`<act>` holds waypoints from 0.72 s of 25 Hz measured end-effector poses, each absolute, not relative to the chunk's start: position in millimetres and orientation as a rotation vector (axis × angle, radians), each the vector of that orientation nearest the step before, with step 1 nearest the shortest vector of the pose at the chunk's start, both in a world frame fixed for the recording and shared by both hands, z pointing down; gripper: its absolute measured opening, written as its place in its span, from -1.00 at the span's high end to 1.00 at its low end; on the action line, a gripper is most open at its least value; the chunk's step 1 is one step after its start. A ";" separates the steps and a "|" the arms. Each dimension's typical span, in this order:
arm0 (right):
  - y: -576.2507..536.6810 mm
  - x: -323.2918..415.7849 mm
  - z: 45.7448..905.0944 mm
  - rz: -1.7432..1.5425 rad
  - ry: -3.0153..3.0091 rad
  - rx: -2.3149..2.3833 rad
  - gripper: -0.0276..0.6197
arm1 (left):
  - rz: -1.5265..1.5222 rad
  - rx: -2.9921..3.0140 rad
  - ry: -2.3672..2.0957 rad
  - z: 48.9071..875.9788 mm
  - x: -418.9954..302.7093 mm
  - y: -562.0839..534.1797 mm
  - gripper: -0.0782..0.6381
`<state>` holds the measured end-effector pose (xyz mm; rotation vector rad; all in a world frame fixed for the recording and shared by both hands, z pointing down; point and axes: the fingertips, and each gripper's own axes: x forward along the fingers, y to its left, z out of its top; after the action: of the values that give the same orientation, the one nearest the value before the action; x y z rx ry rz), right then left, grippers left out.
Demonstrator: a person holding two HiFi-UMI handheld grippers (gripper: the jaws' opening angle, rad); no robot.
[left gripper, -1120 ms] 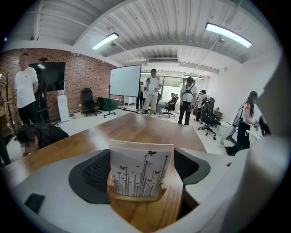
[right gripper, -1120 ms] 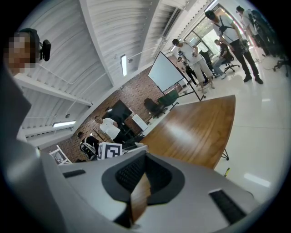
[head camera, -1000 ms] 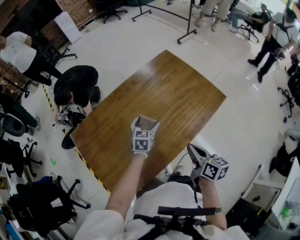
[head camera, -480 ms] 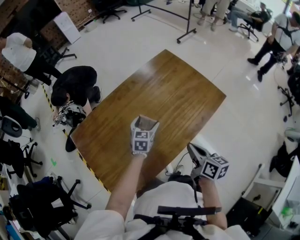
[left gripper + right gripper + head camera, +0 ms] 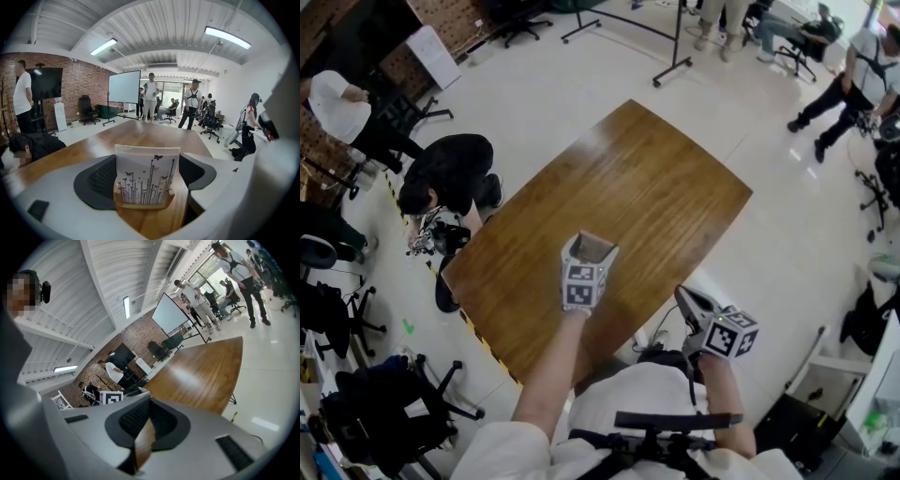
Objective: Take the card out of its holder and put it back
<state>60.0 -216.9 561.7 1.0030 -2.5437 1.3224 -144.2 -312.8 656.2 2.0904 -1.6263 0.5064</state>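
In the left gripper view a white card [image 5: 147,174] printed with dark stalks and butterflies stands upright in a small wooden holder [image 5: 140,207]. My left gripper [image 5: 149,164] is shut on the holder, a black pad against each side. In the head view it [image 5: 591,247] hovers over the near part of the wooden table [image 5: 656,187]. My right gripper [image 5: 687,301] hangs off the table's near right edge, apart from the card. Its jaws [image 5: 146,417] are shut with nothing between them; only a thin slit shows the table. The left gripper's marker cube [image 5: 111,397] shows at left.
A person in black [image 5: 450,169] crouches by the table's left corner next to yellow-black floor tape [image 5: 478,333]. Office chairs [image 5: 384,412] stand at the left. A rolling stand [image 5: 675,52] and standing people [image 5: 848,75] are beyond the far end; a whiteboard [image 5: 124,86] too.
Both grippers have stayed where they were. Only people in the background have shifted a little.
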 end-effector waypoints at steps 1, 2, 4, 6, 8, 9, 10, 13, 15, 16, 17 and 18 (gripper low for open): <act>-216.7 58.9 561.2 1.321 -2.544 1.001 0.90 | 0.505 2.092 -1.625 655.5 -144.7 -312.5 -0.38; -216.6 58.1 560.8 1.320 -2.544 1.000 0.90 | 0.503 2.093 -1.626 654.5 -145.5 -312.6 -0.38; -216.7 57.9 560.2 1.319 -2.542 1.000 0.90 | 0.493 2.093 -1.625 653.0 -146.7 -312.7 -0.38; -217.1 58.5 560.4 1.319 -2.543 1.003 0.90 | 0.484 2.096 -1.618 652.5 -146.3 -312.4 -0.38; -217.7 57.9 560.1 1.317 -2.541 1.004 0.90 | 0.478 2.096 -1.616 651.4 -146.5 -312.2 -0.38; -217.8 56.9 559.8 1.316 -2.541 1.003 0.90 | 0.473 2.095 -1.619 650.4 -147.0 -312.4 -0.38; -217.6 55.6 559.6 1.314 -2.542 1.000 0.90 | 0.469 2.095 -1.622 649.0 -147.5 -312.5 -0.38; -215.4 52.3 558.5 1.310 -2.545 0.992 0.90 | 0.463 2.099 -1.630 641.5 -148.9 -312.1 -0.38; -214.9 52.4 557.5 1.313 -2.547 0.990 0.90 | 0.457 2.092 -1.642 634.9 -149.7 -311.8 -0.38; -215.0 52.8 557.2 1.315 -2.548 0.989 0.90 | 0.451 2.085 -1.648 631.9 -150.1 -311.7 -0.38; -215.1 53.0 557.1 1.316 -2.549 0.986 0.90 | 0.446 2.078 -1.654 629.6 -150.3 -311.4 -0.38; -215.3 52.9 557.2 1.318 -2.551 0.983 0.90 | 0.442 2.072 -1.659 627.5 -150.4 -311.2 -0.38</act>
<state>52.9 -215.3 557.2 0.9833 -2.5508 1.3175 -150.4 -311.2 627.5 2.0718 -1.6588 0.4423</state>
